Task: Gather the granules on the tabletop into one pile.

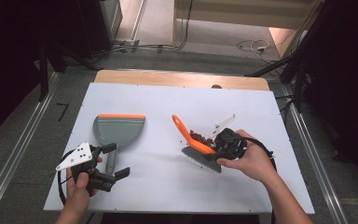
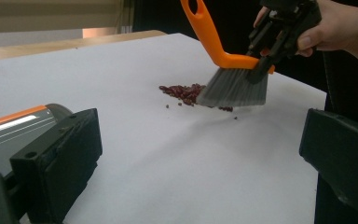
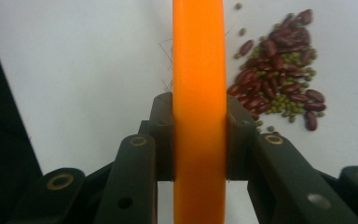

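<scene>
1. Orange and grey mark both tools in the high view. A white matte sheet covers the desk (image 1: 168, 186), with a bare wooden strip showing at its 12 o'clock edge. The brush (image 1: 193, 142), with a curved orange plastic handle and grey bristles, lies just right of centre, its handle pointing toward 11 o'clock. The right tongs (image 1: 221, 148), black and boxy, are clamped on the brush at the bristle end. Dark red beans (image 1: 200, 137) sit in a small heap just at 1 o'clock of the bristles. The dustpan (image 1: 119, 130), smooth grey plastic with an orange lip along its 12 o'clock edge, rests at the left, well apart from the beans. The left tongs (image 1: 116, 161) stand spread around the dustpan's handle, and I cannot tell whether they touch it. No writing is readable.

2. Left gripper view: two blocky black jaws stand wide apart with nothing pressed between them. The dustpan (image 2: 23, 121) lies at 9 o'clock beside the left jaw. The brush (image 2: 228, 70) hangs at 1 o'clock in the right tongs (image 2: 265, 58), fine bristles touching the sheet beside the beans (image 2: 186, 92).

3. Right gripper view: the glossy orange brush (image 3: 198, 93) runs from 6 to 12 o'clock, pinched between the right tongs (image 3: 198, 140). Kidney-shaped red beans (image 3: 279, 70) mixed with small round green ones lie at 2 o'clock.
</scene>
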